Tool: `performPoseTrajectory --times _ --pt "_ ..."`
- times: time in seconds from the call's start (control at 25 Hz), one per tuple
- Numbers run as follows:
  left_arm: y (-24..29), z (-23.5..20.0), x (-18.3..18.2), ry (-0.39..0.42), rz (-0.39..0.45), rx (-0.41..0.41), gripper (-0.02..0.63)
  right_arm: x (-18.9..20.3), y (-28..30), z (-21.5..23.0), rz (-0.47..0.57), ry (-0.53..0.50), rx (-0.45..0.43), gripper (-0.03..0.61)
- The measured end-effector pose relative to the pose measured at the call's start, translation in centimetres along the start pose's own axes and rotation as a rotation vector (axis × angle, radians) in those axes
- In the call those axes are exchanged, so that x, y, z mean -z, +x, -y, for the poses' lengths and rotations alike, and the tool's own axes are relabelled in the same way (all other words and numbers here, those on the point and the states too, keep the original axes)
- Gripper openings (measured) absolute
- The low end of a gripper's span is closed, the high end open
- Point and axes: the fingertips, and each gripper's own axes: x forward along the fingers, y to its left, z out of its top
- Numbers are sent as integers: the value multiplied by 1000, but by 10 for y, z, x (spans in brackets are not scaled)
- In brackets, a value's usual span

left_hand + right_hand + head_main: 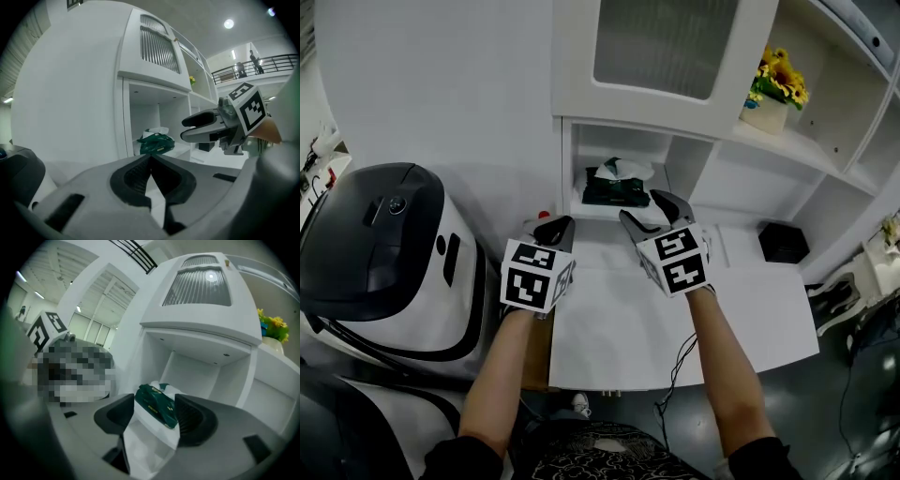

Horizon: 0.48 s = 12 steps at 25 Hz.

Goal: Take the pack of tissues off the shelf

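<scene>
One dark green pack of tissues (616,187) is seen on the shelf (598,214); left tongs (554,227) are pressed together, right tongs (644,208) are spread wide.

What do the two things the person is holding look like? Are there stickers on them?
The left tool and the right tool match: pale grey bodies with two pointed, black-padded jaws. Each carries a white cube printed with black square patterns, like puzzle stickers. A thin dark cable hangs under the right arm. The sleeves are dark.
</scene>
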Motion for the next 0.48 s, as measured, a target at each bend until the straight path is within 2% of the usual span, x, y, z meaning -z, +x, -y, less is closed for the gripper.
performPoseTrajectory --times 0.48 --pt "32 -17 2 2 -6 57 6 18 56 10 -124 -111 1 255"
